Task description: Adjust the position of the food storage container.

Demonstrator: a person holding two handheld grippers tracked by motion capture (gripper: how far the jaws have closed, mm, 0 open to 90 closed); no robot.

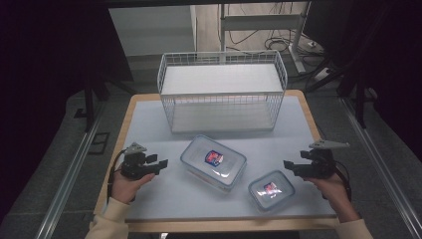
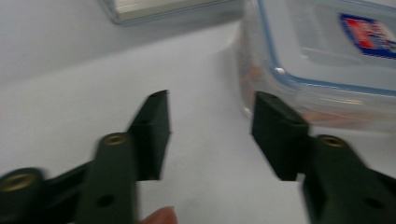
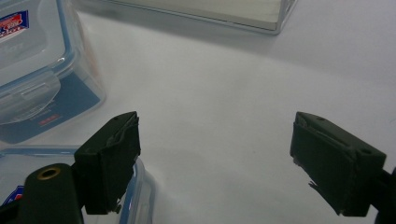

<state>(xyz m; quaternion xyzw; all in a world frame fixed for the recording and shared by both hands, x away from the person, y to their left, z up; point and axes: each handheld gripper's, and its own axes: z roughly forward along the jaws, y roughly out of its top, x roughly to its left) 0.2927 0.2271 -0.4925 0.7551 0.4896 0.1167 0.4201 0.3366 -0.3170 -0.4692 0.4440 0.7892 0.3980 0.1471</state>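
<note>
- The left claw (image 1: 161, 163) sits at the left of the surface (image 1: 159, 124), held level in the person's left hand (image 1: 127, 185) and pointing toward the large container (image 1: 214, 162).
- Seen from the left claw view, its jaws stand apart with bare surface between them — nothing is gripped. The right-hand jaw lies just beside the container's near corner (image 2: 261, 100); whether it touches the wall cannot be told.
- The large container, clear with a blue-rimmed lid and a red-and-blue label, lies in the middle of the surface, in front of the white wire basket (image 1: 222, 89).
- The right claw (image 1: 288, 166) is held level at the right side, pointing toward the small container (image 1: 271, 189).
- In the right claw view its jaws are spread wide and empty — the left-hand jaw hangs over the small container's rim (image 3: 140, 186), the other over bare surface.
- The small container lies near the front edge, just right of the large one and apart from it.
</note>
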